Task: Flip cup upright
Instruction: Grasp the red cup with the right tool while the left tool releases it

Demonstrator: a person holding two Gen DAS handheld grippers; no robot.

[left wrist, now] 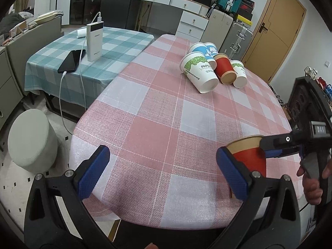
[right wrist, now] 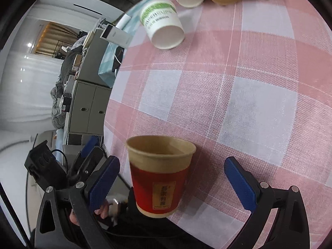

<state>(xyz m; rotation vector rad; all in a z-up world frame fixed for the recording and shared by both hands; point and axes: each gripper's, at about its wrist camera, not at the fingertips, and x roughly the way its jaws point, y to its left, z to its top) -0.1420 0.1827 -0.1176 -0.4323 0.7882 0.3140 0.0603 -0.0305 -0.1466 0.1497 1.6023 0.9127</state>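
The red cup (right wrist: 159, 176) stands mouth-up at the near edge of the counter (right wrist: 238, 87), brown rim on top, its base down near where the pink checked cloth rolls over the edge. It sits between the blue pads of the right tongs (right wrist: 169, 180), and those are spread wide; there is clear daylight on both sides of the cup in the right wrist view, so nothing is squeezing it. From the left wrist view the right tongs' tip crosses in front of the cup's rim, though whether it touches I can't tell. The left tongs (left wrist: 164, 172) are wide apart too, holding nothing, hovering over the cloth just beside the cup.

So the flip itself looks done for this one: it's upright and appears to stand by itself. What looks left is drawing the tongs clear without knocking it, since it sits close to the edge.

At the far end, four more paper cups (left wrist: 209, 68) lie tipped over in a cluster, bottoms toward us. Whether they're next, I can't say.
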